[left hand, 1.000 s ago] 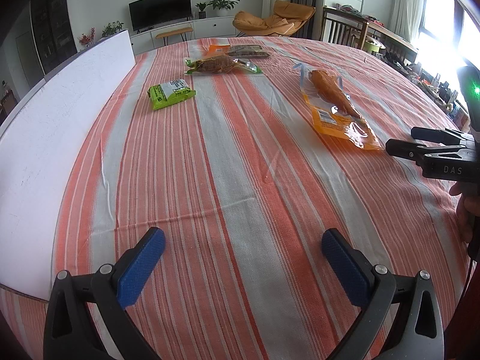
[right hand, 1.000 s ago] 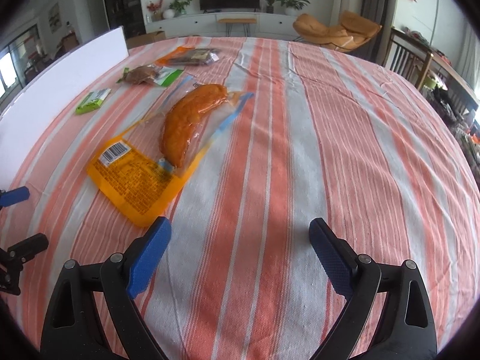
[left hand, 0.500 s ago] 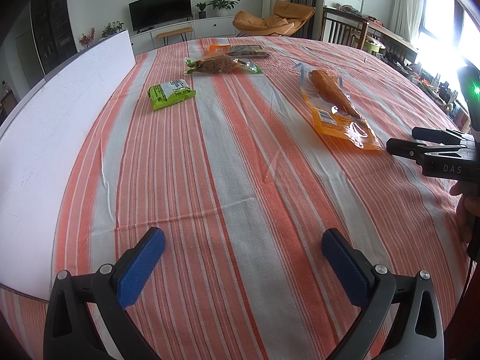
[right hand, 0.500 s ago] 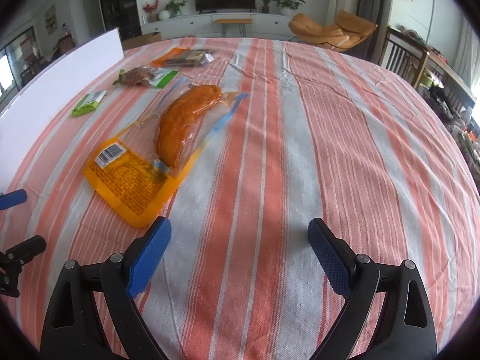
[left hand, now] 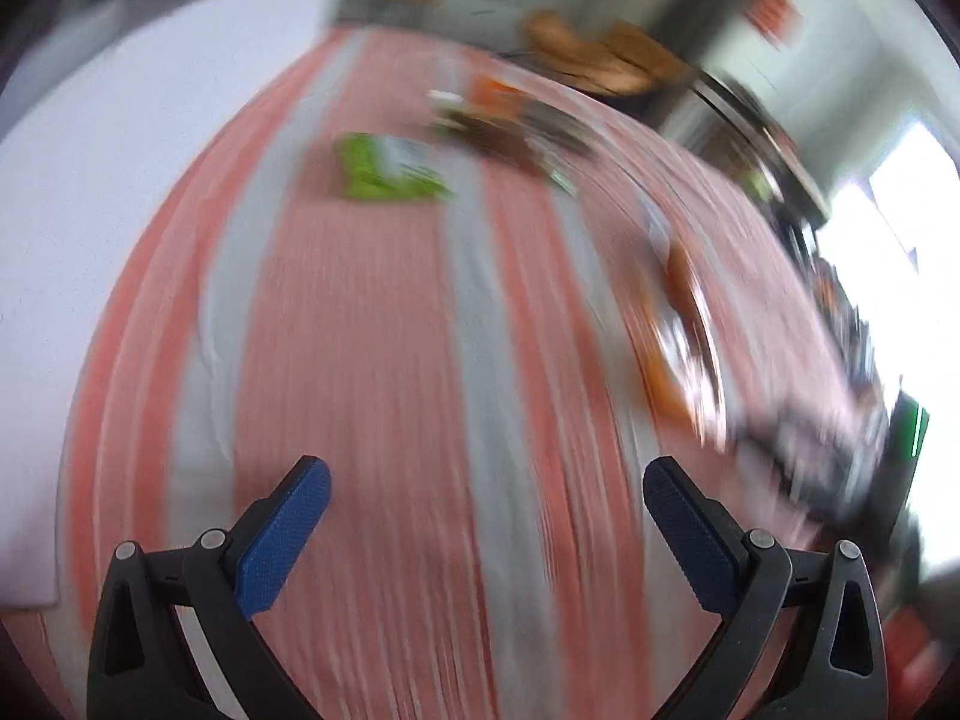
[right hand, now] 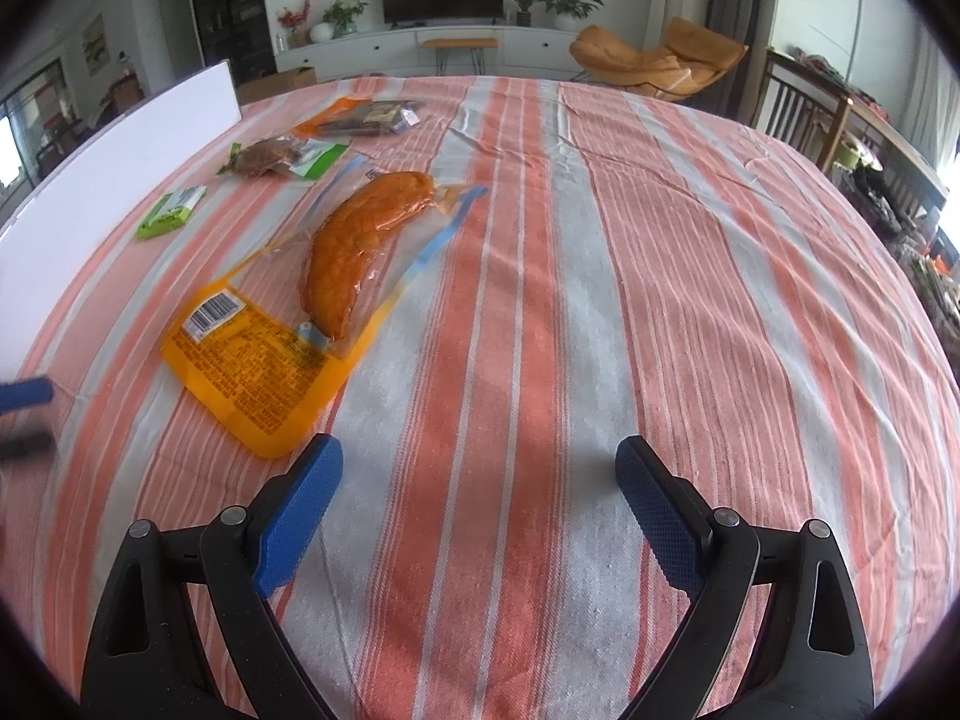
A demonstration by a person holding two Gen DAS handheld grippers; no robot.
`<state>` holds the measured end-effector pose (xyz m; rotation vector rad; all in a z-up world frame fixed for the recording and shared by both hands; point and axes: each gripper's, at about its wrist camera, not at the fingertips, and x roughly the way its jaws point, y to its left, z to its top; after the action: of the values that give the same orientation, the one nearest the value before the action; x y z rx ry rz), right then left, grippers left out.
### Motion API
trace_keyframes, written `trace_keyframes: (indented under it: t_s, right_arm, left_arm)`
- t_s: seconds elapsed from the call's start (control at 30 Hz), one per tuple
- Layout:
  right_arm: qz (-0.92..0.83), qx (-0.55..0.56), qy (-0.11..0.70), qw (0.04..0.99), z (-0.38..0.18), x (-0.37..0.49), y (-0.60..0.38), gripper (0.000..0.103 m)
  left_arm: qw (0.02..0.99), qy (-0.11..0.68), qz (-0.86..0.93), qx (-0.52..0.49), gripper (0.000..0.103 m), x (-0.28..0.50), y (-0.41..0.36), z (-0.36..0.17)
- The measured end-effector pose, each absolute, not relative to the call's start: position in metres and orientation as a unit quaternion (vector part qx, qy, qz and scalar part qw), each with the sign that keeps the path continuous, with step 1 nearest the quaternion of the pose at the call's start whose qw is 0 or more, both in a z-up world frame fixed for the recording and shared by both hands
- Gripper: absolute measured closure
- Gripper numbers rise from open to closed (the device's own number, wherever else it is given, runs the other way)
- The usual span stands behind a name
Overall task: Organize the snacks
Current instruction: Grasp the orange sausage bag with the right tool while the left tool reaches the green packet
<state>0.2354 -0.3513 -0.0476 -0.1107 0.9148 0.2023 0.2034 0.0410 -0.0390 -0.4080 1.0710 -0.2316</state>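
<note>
Lying on the striped tablecloth point(right hand: 600, 300), the orange sausage packet point(right hand: 318, 294) sits just ahead-left of the right gripper point(right hand: 480, 480), whose jaws gape empty. Beyond the packet lie a green snack point(right hand: 171, 213) and two more packets. The left gripper point(left hand: 486, 504), view blurred, is likewise spread wide, holding nothing.

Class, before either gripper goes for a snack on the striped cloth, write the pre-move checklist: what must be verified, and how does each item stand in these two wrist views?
1. Right gripper open and holding nothing: ok.
2. Left gripper open and holding nothing: ok.
3. Left wrist view sharp enough to aim by: not ok, it is smeared by motion.
4. Orange sausage pack lying flat on the tablecloth, nothing on top of it: ok.
5. Green packet apart from the brown snack pack: ok.
6. Far orange pack contents and which side faces up: cannot tell.
</note>
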Motion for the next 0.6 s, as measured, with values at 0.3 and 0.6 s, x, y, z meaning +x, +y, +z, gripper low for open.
trace_keyframes:
  t_s: [0.3, 0.6]
  right_arm:
    - [0.098, -0.053, 0.441, 0.891, -0.047, 0.236, -0.352, 0.009]
    - [0.098, -0.053, 0.441, 0.891, -0.047, 0.236, -0.352, 0.009]
  left_arm:
    - [0.837, 0.523, -0.034, -0.156, 0.011, 0.329, 0.04, -0.023]
    - [0.856, 0.513, -0.008, -0.056, 0.055, 0.343, 0.018, -0.043]
